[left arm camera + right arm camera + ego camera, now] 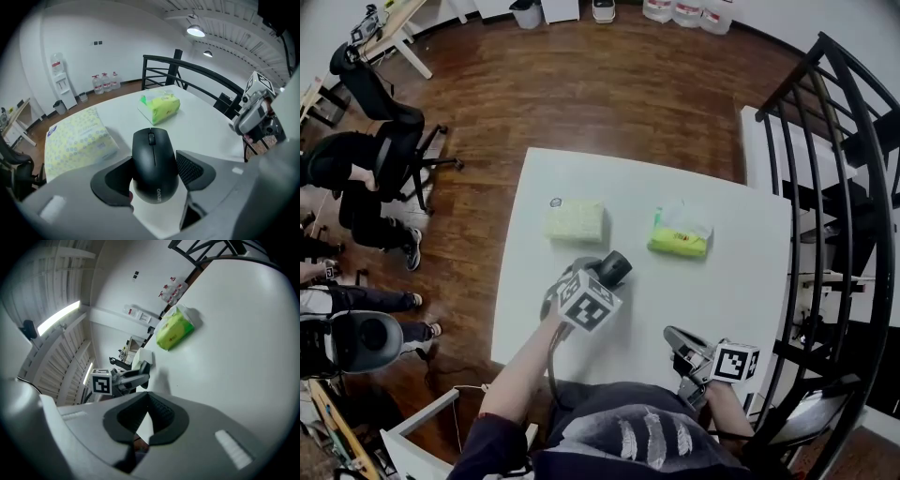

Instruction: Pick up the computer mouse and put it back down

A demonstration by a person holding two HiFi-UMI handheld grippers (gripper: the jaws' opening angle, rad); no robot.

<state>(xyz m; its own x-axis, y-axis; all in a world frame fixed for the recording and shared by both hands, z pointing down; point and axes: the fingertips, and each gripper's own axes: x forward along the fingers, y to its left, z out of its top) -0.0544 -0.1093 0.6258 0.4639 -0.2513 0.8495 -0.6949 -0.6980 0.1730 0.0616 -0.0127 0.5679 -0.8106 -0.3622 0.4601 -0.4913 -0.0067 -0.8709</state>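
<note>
Our left gripper (610, 272) has its jaws clamped on the mouse (154, 164) close to the desk (731, 281), our right gripper (147, 434) rests with jaws together, so we think we are putting it down and next must set it flat, then open up

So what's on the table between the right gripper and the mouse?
Nothing: the head view shows only bare white table between the right gripper and the mouse.

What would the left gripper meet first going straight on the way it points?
Probably the bare white table, just under the mouse that the left gripper holds; the gap is hard to judge.
</note>
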